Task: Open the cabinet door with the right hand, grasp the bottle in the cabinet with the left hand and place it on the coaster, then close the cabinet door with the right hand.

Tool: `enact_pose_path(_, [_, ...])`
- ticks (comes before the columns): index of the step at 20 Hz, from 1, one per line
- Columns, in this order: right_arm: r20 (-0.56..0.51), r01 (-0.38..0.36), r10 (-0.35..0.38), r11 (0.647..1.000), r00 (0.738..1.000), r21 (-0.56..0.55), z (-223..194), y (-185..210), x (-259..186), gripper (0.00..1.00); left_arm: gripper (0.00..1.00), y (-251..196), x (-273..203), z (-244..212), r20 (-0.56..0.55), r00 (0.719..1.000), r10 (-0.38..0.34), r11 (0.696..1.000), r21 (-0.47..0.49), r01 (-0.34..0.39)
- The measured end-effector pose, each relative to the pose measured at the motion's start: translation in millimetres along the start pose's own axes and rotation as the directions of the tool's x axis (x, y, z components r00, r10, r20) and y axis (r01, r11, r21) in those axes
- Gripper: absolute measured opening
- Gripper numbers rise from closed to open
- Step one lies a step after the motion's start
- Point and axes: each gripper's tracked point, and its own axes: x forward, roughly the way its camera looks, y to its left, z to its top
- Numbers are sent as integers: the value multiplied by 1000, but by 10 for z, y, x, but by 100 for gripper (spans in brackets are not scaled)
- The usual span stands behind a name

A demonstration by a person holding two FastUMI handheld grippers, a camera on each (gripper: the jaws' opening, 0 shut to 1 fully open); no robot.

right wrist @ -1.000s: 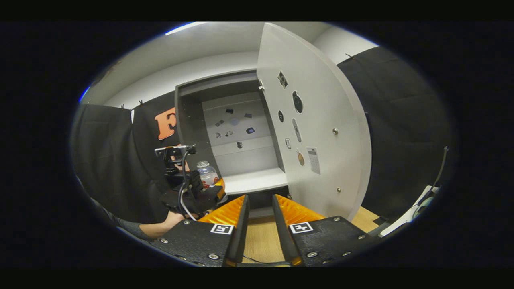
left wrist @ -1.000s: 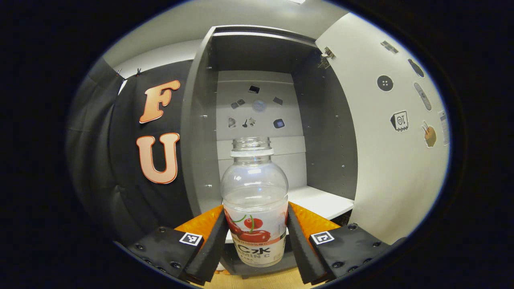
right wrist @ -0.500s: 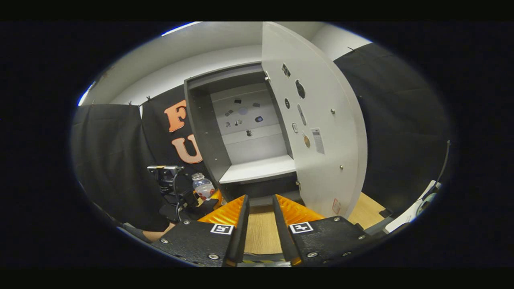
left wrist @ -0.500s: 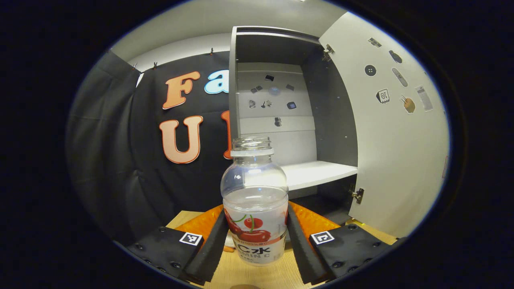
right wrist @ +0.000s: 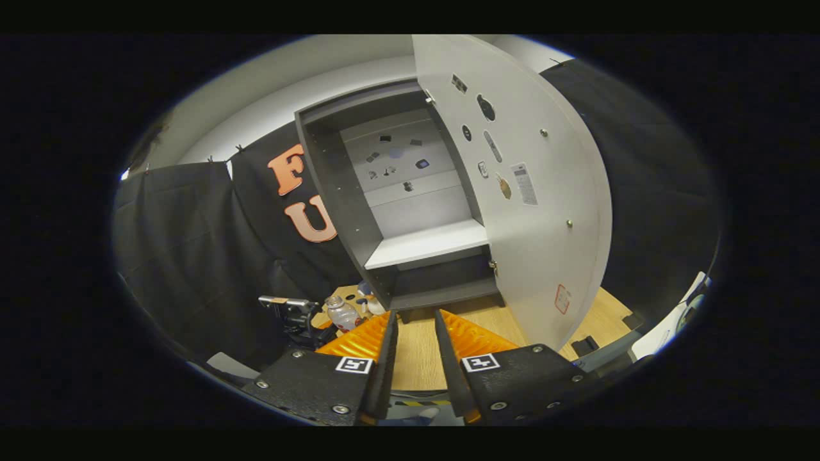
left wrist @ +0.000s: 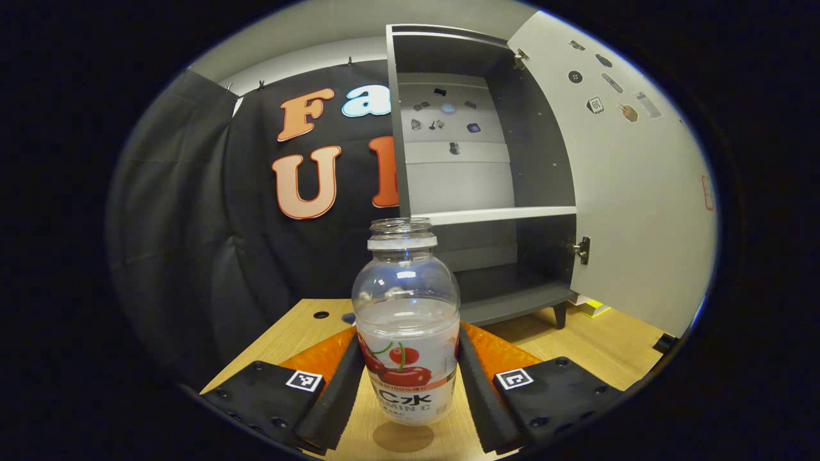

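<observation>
The booth's wooden table [left wrist: 608, 346] ran out ahead of both claws, with the grey cabinet [left wrist: 544, 166] standing on short legs at its far side and black cloth hung behind it. The cabinet door [left wrist: 634, 192] stood swung wide to the right of the left gripper [left wrist: 408, 378], which left the shelf opening free for reaching in and out. That claw was clamped on the bottle [left wrist: 408, 333], both dark pads pressed against the label band low on its body, so the open neck rose upright straight ahead of the fingers and the clear upper half stayed unsqueezed. A shadow lay on the wood directly beneath the bottle's base, so it was probably held a little above the table, not resting on it; that suits carrying it toward the coaster, which I could not pick out with any certainty. In the right gripper view the right gripper [right wrist: 416, 365] had its orange-backed fingers nearly together with only a narrow gap and nothing between them, aimed at the cabinet's lower edge with the door just ahead to its right, likely waiting to push the door to. The bottle [right wrist: 341, 314] sat ahead to its left.
</observation>
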Motion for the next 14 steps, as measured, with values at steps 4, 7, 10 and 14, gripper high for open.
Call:
enact_pose_path(4, [-39, 8, -9, 1000, 999, -30, -89, 12, 29, 37, 83, 11, 172, -240, -54, 998, 12, 1000, -12, -13])
enact_pose_path(7, [-75, 1, -1, 1000, 997, -5, -236, 42, 40, 37, 83, 38, 349, -437, -78, 997, 20, 999, -27, -22])
enact_pose_path(10, [-115, 15, -13, 1000, 993, 24, -377, -16, 74, 37, 83, 110, 424, -731, -100, 995, 19, 1000, -23, -22])
enact_pose_path(14, [-151, 31, -27, 999, 988, 22, -489, -24, 100, 37, 83, 88, 382, -996, -114, 993, 20, 1000, 6, -19])
